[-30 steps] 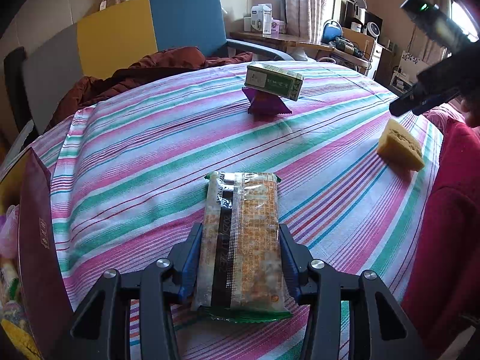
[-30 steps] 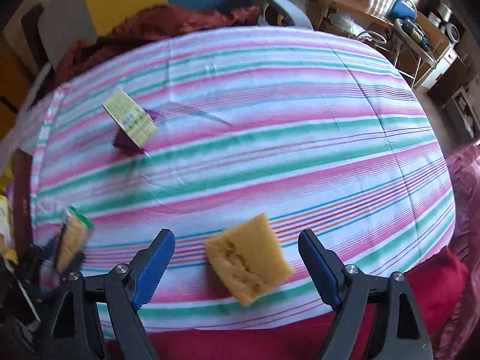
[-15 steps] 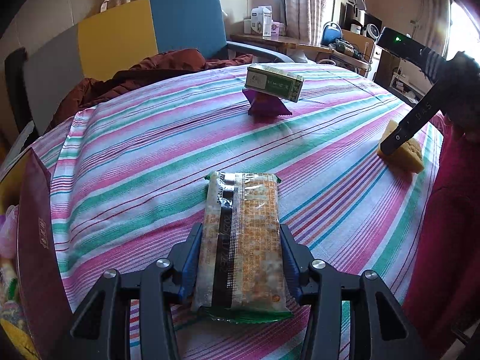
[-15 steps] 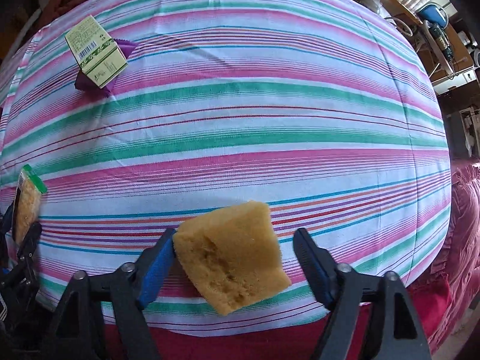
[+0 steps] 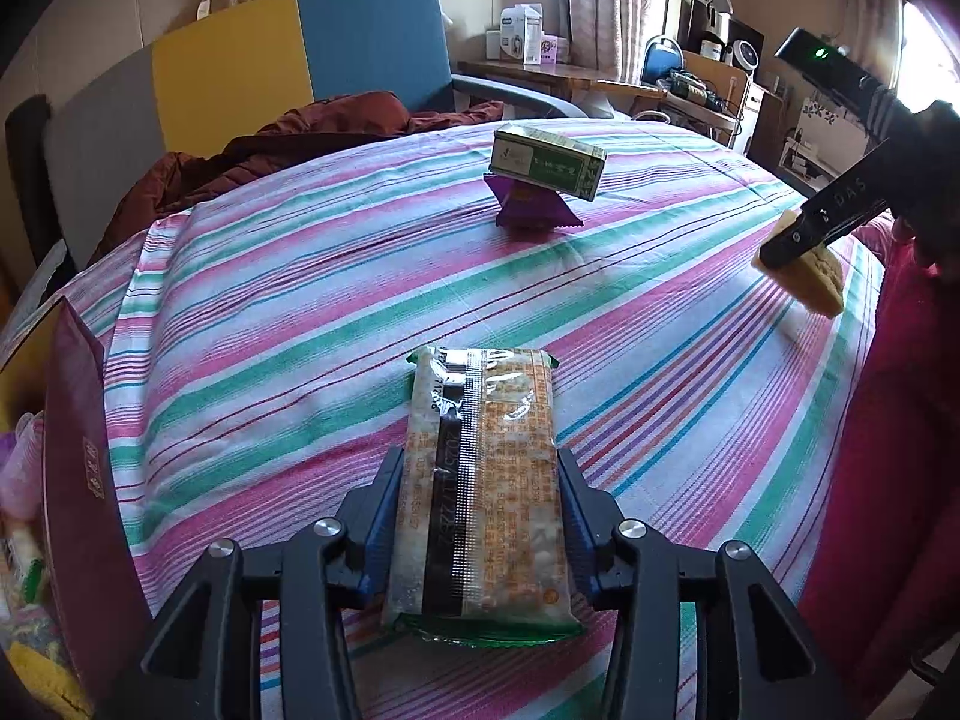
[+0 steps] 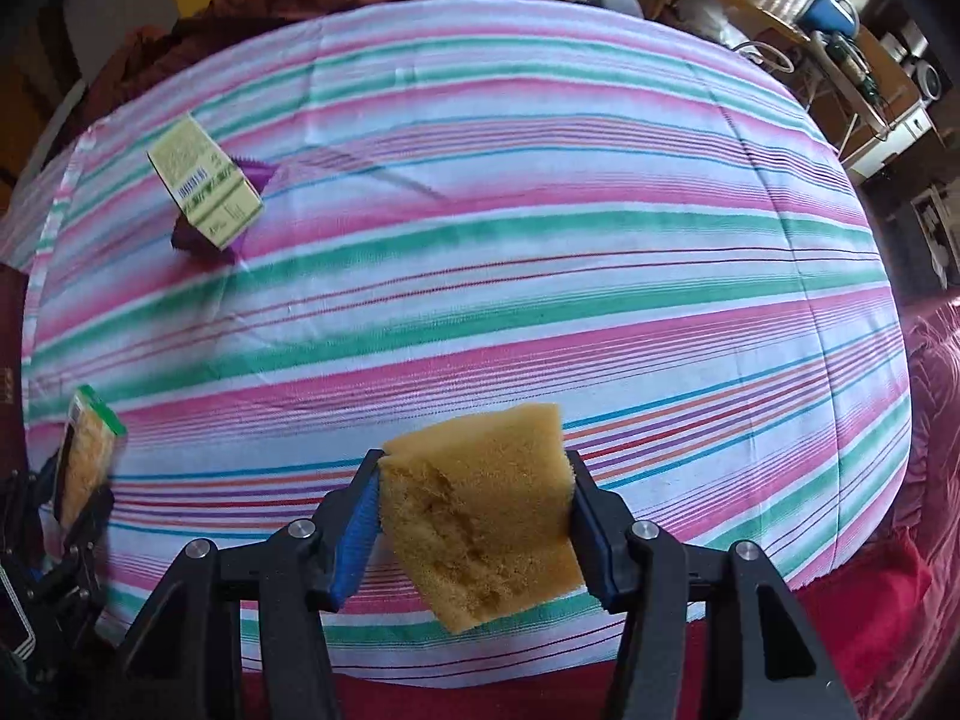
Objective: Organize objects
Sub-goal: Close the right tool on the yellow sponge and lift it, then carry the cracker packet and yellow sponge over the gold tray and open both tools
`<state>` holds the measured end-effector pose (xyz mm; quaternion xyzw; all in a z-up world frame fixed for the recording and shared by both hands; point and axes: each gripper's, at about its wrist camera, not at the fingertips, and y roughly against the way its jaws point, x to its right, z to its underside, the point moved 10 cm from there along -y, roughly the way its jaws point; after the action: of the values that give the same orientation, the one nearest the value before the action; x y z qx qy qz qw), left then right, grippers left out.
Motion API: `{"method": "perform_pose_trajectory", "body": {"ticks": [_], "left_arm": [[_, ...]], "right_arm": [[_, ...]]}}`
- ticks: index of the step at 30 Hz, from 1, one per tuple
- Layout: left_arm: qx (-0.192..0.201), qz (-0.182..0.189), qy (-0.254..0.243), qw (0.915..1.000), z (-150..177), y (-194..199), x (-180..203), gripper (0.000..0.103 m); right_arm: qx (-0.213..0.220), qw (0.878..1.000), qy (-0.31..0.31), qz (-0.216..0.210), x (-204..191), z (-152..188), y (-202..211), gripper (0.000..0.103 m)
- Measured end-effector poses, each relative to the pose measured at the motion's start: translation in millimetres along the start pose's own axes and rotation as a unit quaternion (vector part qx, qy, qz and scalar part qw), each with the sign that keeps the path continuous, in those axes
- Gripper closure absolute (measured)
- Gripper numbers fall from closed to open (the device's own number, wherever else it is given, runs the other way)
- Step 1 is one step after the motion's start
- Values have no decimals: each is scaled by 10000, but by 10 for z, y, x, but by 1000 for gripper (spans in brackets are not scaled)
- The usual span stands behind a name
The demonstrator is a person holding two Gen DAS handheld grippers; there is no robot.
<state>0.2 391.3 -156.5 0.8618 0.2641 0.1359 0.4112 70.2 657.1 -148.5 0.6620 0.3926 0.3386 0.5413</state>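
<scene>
My left gripper (image 5: 480, 468) is shut on a long cracker packet (image 5: 486, 480), held just above the striped tablecloth (image 5: 300, 300) near its front edge. In the right wrist view my right gripper (image 6: 474, 468) is closing its jaws on a yellow sponge (image 6: 480, 510), and both blue pads touch the sponge's sides. The left wrist view shows that sponge (image 5: 810, 282) at the right edge of the table under the black fingers. A green box (image 5: 546, 162) rests tilted on a purple packet (image 5: 531, 213) at the far side.
A dark red open box (image 5: 78, 480) with several items inside stands left of the table. Behind the table, an armchair (image 5: 360, 42) holds a brown jacket (image 5: 300, 138). Red cloth (image 5: 888, 420) hangs along the table's right edge.
The right gripper has come down over the sponge and narrowed its jaws from wide apart to touching both of its sides. The left gripper and its packet have stayed put.
</scene>
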Motion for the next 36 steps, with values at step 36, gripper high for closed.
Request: {"method": "perform_pose_trajectory", "body": {"ticks": [36], "left_arm": [[930,-1862,2295,9508,564,1955,-2243,55]], "right_arm": [[1343,9316,1573,-2990,-3794,258,1022,46]]}}
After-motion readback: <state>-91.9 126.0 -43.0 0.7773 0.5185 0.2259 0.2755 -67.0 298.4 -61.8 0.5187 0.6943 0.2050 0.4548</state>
